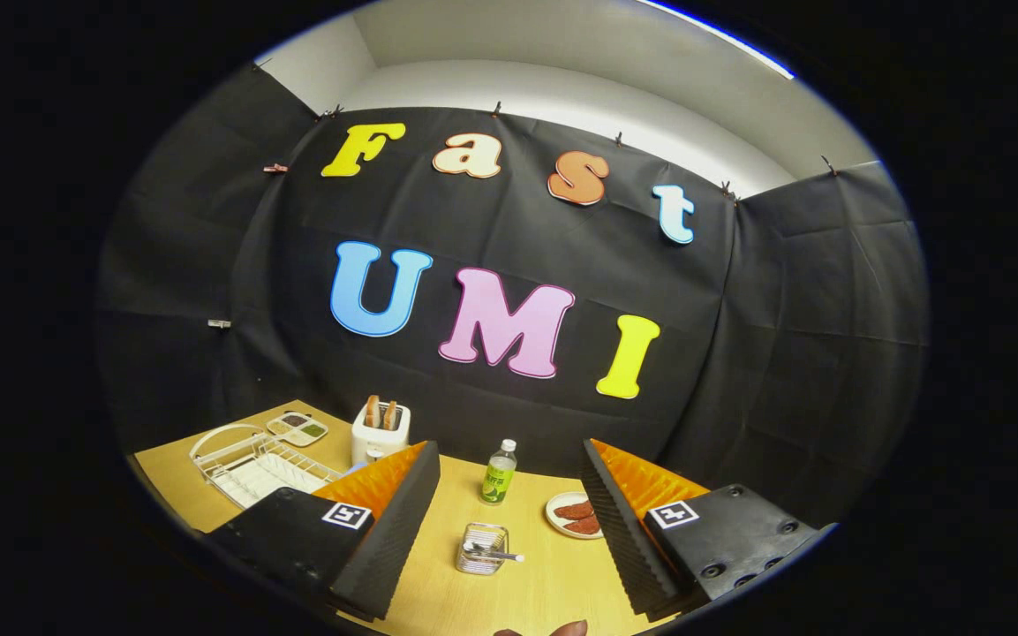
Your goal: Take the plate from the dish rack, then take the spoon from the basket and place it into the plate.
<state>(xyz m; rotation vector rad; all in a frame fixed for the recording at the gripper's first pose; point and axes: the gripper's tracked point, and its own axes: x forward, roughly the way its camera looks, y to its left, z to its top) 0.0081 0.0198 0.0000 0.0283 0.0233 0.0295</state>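
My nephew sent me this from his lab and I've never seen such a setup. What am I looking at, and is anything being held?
A person carries a handheld two-finger gripper; the camera rides on it and looks forward along the fingers. They stand apart, open, holding nothing. On the wooden table, between the fingers, sits a small basket with a spoon. Beyond it stand a green bottle and a plate of food. Off to the left are a white dish rack and a toaster.
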